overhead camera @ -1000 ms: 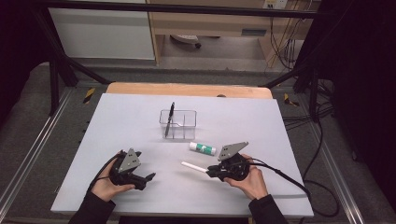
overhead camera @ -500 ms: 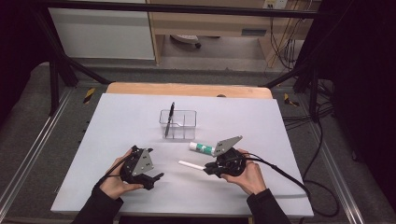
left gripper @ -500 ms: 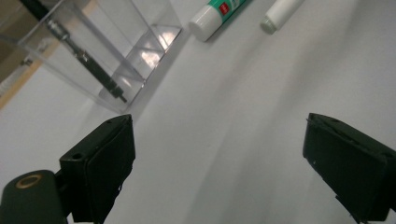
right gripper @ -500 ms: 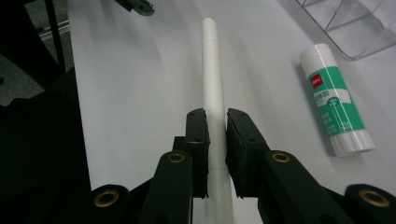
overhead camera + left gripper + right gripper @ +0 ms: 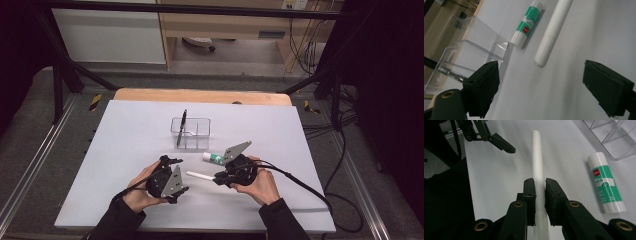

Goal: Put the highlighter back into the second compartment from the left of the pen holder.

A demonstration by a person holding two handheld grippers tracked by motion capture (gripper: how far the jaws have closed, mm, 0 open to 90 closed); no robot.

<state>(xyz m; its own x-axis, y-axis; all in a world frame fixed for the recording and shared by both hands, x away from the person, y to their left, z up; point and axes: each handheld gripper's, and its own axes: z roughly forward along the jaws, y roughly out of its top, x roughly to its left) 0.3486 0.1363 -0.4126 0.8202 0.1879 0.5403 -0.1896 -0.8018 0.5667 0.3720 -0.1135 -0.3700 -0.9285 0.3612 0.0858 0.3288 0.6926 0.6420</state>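
Right gripper view: right gripper (image 5: 539,185) clamps the white pen (image 5: 537,157); glue stick (image 5: 606,182) beside; left gripper (image 5: 172,175) jaws apart, just been closing, nothing between.

The glue stick (image 5: 606,183) bears a green label with a red mark, its lettering too small to read

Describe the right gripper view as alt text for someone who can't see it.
Two black tongs clamp a long white pen-like stick that points away over a white table. A green-and-white glue stick lies to its right, a clear box's corner sits top right, and the other hand's open tongs reach in top left.
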